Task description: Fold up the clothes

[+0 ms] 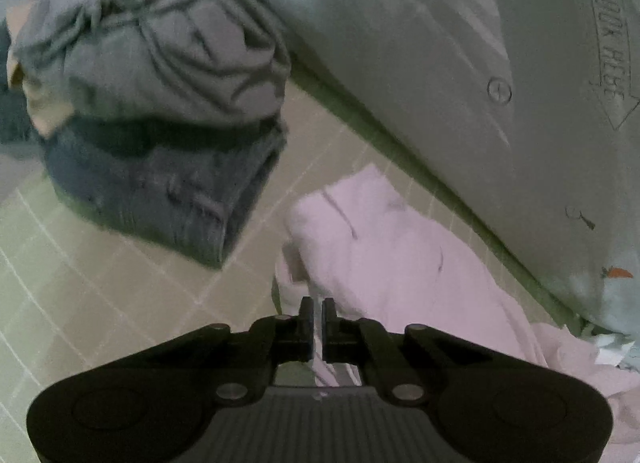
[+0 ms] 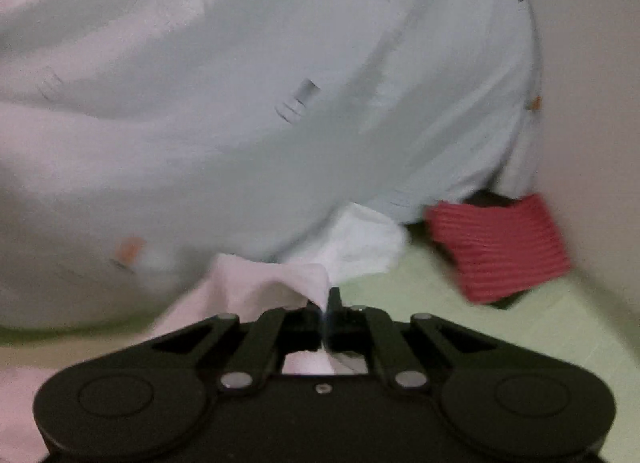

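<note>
A pale pink garment (image 1: 392, 247) lies crumpled on the light green gridded surface (image 1: 120, 283). My left gripper (image 1: 318, 311) is shut on an edge of it, with cloth pinched between the jaws. In the right wrist view the same pink garment (image 2: 256, 287) rises to my right gripper (image 2: 326, 303), which is shut on a peaked fold of it. The frames are blurred.
A stack of folded clothes stands at the left: a grey garment (image 1: 160, 47) on a dark blue one (image 1: 168, 187). A large pale pillow with small orange marks (image 2: 280, 103) lies behind. A red ribbed folded cloth (image 2: 500, 247) sits at right. A white cloth (image 2: 360, 243) lies beside it.
</note>
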Demonstrator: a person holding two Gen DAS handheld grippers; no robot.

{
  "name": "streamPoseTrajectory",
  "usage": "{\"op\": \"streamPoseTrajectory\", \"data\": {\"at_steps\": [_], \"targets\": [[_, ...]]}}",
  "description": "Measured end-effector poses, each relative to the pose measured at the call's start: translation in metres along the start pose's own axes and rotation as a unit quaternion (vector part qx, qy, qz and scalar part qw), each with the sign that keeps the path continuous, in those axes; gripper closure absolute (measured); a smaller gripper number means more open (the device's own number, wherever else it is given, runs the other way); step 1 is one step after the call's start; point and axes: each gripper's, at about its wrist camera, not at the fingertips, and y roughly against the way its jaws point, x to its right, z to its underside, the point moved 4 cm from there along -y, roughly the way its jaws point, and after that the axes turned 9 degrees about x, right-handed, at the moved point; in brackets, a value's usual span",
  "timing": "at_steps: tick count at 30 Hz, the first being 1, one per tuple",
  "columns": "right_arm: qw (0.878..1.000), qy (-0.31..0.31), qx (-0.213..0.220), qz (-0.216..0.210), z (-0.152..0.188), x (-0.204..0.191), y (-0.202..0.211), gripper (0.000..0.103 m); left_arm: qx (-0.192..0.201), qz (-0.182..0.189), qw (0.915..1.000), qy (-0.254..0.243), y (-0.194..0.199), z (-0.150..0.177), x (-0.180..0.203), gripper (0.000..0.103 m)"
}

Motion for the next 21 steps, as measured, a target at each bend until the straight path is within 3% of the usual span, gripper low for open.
{"op": "streamPoseTrajectory", "data": {"at_steps": [2,4,7,10,13,18,21], "targets": [[0.999,0.03,-0.027,0.036,0.017,-0.002,-0.01,0.086,-0.003,0.01,0.9999,-0.002,-0.001,0.006,0.002,0.077],[0.999,-0.001,-0.043,0.034,0.032,0.004,-0.01,0.046,-0.002,0.016,0.9999,-0.001,-0.002,0.009,0.004,0.069],[0.994,-0.083,-0.069,0.011,0.048,0.018,-0.006,0.03,-0.002,0.02,0.9998,0.0,-0.01,0.007,0.007,0.057],[0.984,-0.148,-0.095,0.014,0.064,0.021,-0.006,0.023,0.006,0.021,0.9998,0.005,-0.016,0.0,0.009,0.048],[0.976,-0.18,-0.121,0.008,0.081,0.015,-0.004,0.021,0.007,0.019,0.9998,0.002,-0.025,-0.007,0.012,0.048],[0.979,-0.145,-0.137,0.033,0.098,-0.001,-0.004,0.014,0.0,0.002,0.9998,-0.021,-0.041,-0.014,0.019,0.048],[0.982,-0.098,-0.151,0.051,0.101,-0.004,-0.017,0.015,-0.003,0.002,0.9995,-0.031,-0.048,-0.016,0.021,0.055]]}}
